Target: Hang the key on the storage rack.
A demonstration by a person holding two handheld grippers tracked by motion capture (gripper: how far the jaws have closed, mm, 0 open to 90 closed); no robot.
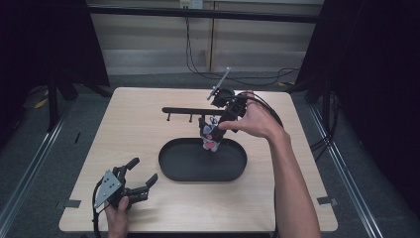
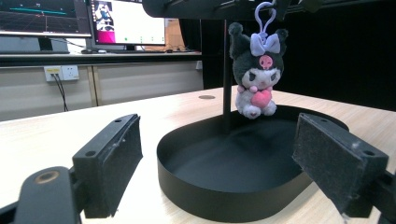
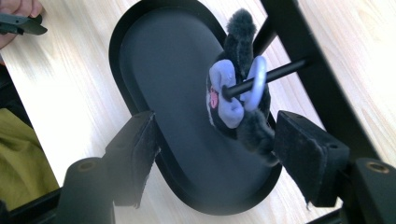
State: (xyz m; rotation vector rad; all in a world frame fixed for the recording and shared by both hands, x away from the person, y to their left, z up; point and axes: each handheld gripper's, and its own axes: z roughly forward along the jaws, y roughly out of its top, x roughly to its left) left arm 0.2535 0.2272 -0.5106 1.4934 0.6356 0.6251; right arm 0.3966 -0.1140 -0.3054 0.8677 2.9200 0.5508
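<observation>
High view: the plush toy [image 1: 210,135] hangs on the rack peg [image 3: 271,76], just let go.
The right tool [image 1: 218,130] is released; next it should back away. The left tool [image 1: 143,179] rests released near the worktop [image 1: 129,124] front.

A lab: computer monitors [image 2: 84,18] on a bench (graphs onscreen), trailing cables [image 1: 198,64], dark curtains [image 1: 376,74].

Dim surroundings, bright tabletop, sharp focus
</observation>
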